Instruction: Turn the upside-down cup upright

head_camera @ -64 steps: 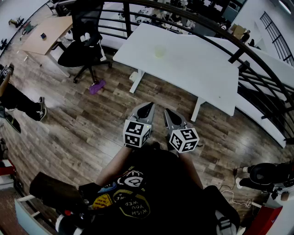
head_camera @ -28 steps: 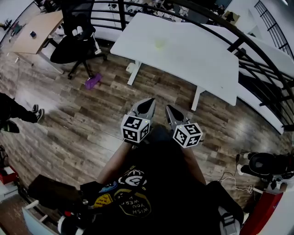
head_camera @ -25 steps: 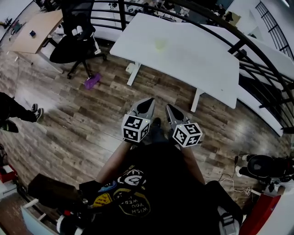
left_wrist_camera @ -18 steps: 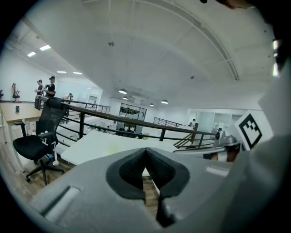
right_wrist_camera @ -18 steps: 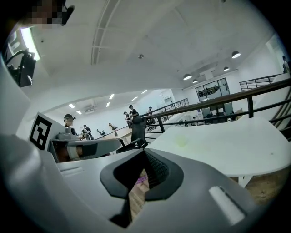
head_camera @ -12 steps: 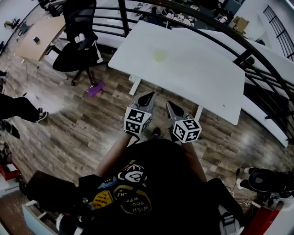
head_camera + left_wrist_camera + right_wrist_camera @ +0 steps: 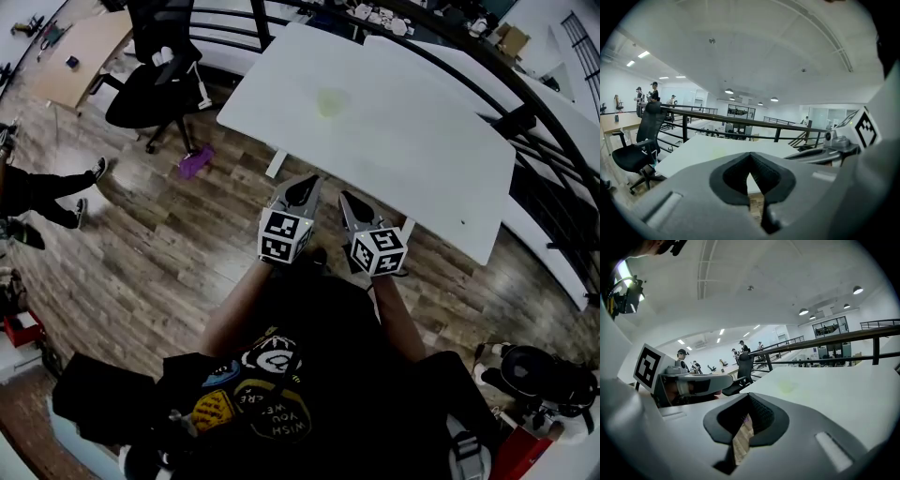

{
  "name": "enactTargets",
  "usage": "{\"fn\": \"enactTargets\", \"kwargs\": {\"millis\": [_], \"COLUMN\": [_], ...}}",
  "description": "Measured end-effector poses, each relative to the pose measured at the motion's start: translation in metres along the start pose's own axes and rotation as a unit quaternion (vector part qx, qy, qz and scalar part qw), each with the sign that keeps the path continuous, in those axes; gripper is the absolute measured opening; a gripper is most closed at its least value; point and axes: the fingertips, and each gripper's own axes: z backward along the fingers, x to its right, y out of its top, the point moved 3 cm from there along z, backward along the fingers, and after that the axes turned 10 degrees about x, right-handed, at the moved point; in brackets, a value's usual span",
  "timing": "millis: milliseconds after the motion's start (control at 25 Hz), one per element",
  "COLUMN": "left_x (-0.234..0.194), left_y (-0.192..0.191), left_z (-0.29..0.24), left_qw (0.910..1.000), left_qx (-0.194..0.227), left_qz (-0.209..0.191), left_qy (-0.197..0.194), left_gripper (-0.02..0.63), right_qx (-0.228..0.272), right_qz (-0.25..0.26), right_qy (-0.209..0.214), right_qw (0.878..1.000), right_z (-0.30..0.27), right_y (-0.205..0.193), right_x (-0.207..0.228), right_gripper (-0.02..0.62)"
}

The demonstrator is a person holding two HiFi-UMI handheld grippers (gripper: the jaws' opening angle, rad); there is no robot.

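Note:
A pale yellow-green cup (image 7: 330,101) stands on the white table (image 7: 431,150), towards its far left part; its shape is too blurred to read. In the right gripper view the cup (image 7: 786,386) is a faint greenish patch on the tabletop. My left gripper (image 7: 302,187) and right gripper (image 7: 349,202) are held side by side at the table's near edge, well short of the cup. Both are shut with nothing between the jaws. The left gripper (image 7: 750,157) and right gripper (image 7: 749,399) point across the tabletop.
A black office chair (image 7: 155,89) stands left of the table, with a purple object (image 7: 194,161) on the wooden floor near it. A black railing (image 7: 525,117) runs behind and to the right of the table. A person's legs (image 7: 42,192) show at far left.
I have walked towards the white table, which now lies closer. Both grippers have come forward together to its near edge, still shut and empty.

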Motion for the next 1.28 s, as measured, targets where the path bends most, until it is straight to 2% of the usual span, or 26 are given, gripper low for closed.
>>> {"fn": "enactTargets", "kwargs": {"millis": [160, 520, 640, 760, 920, 1040, 1160, 1280], "left_x": [-0.024, -0.101, -0.127, -0.144, -0.152, -0.165, -0.178, -0.192], "left_y": [-0.006, -0.019, -0.026, -0.037, -0.056, -0.073, -0.091, -0.101], "left_z": [-0.022, -0.087, -0.108, -0.129, -0.146, -0.159, -0.17, -0.184], "left_qw": [0.9999, 0.9985, 0.9984, 0.9979, 0.9964, 0.9951, 0.9934, 0.9915], "left_qx": [-0.011, -0.037, -0.053, -0.061, -0.065, -0.08, -0.098, -0.12], "left_qz": [-0.005, 0.039, 0.019, -0.011, 0.021, 0.034, 0.055, 0.05], "left_qy": [-0.003, -0.003, -0.004, -0.015, -0.051, -0.046, -0.021, 0.008], "left_gripper": [0.005, 0.005, 0.005, 0.005, 0.005, 0.005, 0.005, 0.005], "right_qx": [-0.01, -0.019, -0.022, -0.031, -0.049, -0.059, -0.071, -0.073], "right_qz": [0.001, -0.011, -0.001, -0.001, -0.012, -0.022, -0.013, 0.002], "right_qy": [-0.013, -0.016, -0.032, -0.047, -0.072, -0.089, -0.107, -0.115], "right_qw": [1.0, 1.0, 0.999, 0.998, 0.996, 0.994, 0.992, 0.991], "right_z": [-0.028, -0.124, -0.159, -0.185, -0.207, -0.232, -0.252, -0.27], "right_y": [-0.001, -0.014, -0.025, -0.039, -0.064, -0.081, -0.094, -0.097], "right_x": [0.013, 0.047, 0.061, 0.08, 0.103, 0.127, 0.152, 0.175], "right_gripper": [-0.002, -0.002, -0.002, -0.002, -0.002, 0.065, 0.149, 0.184]}}
